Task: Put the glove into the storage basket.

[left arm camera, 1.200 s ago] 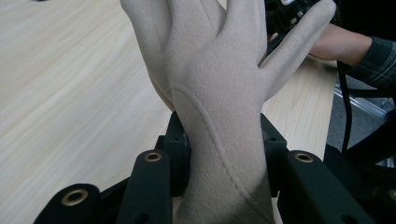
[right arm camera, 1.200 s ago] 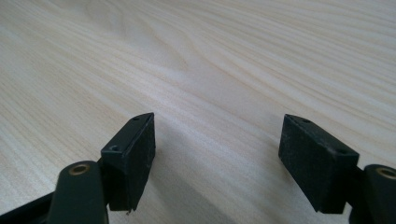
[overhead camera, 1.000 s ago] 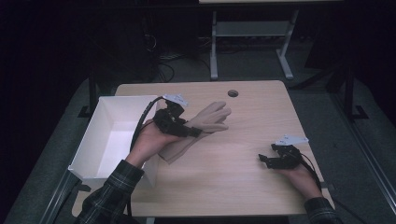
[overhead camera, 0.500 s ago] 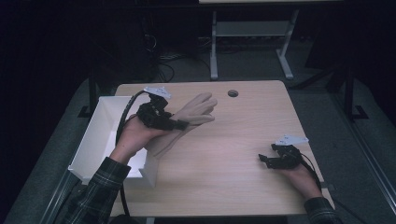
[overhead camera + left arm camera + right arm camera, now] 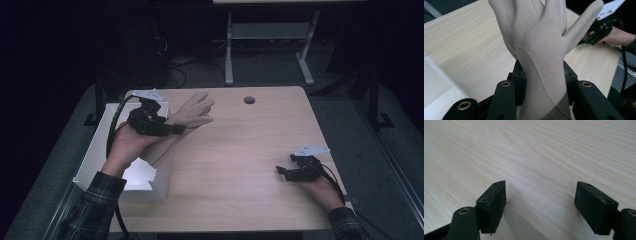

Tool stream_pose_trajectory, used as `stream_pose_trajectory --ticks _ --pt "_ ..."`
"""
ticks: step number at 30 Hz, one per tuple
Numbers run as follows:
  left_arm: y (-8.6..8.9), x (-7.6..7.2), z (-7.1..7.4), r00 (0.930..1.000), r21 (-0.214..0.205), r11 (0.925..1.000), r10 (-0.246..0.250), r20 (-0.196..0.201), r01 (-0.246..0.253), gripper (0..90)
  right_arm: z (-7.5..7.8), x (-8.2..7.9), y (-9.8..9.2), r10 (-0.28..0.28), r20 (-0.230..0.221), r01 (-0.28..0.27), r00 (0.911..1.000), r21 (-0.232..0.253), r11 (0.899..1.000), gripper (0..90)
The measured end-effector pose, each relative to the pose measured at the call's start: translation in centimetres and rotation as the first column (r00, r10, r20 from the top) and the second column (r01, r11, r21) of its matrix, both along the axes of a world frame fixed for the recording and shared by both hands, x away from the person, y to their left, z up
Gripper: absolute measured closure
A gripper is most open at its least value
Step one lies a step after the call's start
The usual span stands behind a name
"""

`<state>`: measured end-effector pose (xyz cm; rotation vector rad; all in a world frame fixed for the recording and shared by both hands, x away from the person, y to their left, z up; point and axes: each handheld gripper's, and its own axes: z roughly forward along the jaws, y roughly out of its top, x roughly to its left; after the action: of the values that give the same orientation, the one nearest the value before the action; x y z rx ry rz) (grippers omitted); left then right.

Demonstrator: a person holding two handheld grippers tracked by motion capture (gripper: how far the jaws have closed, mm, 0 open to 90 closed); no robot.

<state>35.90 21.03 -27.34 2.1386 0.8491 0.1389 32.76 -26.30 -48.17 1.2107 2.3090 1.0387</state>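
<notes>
A beige suede glove [image 5: 196, 112] is held above the left part of the wooden table [image 5: 240, 150], its fingers pointing right and away from me. My left gripper [image 5: 172, 129] is shut on the glove's wrist, over the white box's right wall. In the left gripper view the glove [image 5: 536, 32] rises between the two black jaws of the left gripper [image 5: 544, 75], which press on its narrow part. Near the front right edge, my right gripper [image 5: 282, 171] rests low over the table. Its jaws have just been opening, and the right gripper [image 5: 540, 192] has only bare wood between them.
An open white box [image 5: 95, 150] stands at the table's left edge, under my left forearm. A small round hole [image 5: 249, 100] sits near the far edge of the table. Beyond the table are dark floor, cables and a metal stand [image 5: 270, 35].
My left hand has carried the glove to the left and a little higher, from over the table's middle to the box's right wall. The right hand has stayed where it was.
</notes>
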Motion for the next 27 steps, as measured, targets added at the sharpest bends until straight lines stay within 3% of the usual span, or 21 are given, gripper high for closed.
stream_pose_trajectory --ticks 7,17,21,27 --pt "3.2 -0.3 0.1 0.9965 -0.002 0.9965 0.083 0.001 -0.083 64.8 0.0 0.0 0.0 0.012 -0.003 -0.012 0.9999 0.001 1.000 21.0" --pt "7.0 -0.7 -0.1 0.9834 -0.006 0.9834 0.181 0.004 -0.181 64.8 0.0 -0.1 0.0 0.024 -0.003 -0.024 0.9997 -0.005 1.000 18.7" --pt "8.2 -0.7 -0.3 0.9772 0.008 0.9772 0.212 0.009 -0.212 64.8 0.0 -0.1 0.0 0.026 -0.005 -0.026 0.9997 -0.006 1.000 17.9" --pt "9.6 -0.7 -1.6 0.9661 0.065 0.9640 0.258 0.011 -0.258 64.8 0.0 -0.1 0.0 0.021 -0.010 -0.021 0.9997 -0.008 1.000 16.4"
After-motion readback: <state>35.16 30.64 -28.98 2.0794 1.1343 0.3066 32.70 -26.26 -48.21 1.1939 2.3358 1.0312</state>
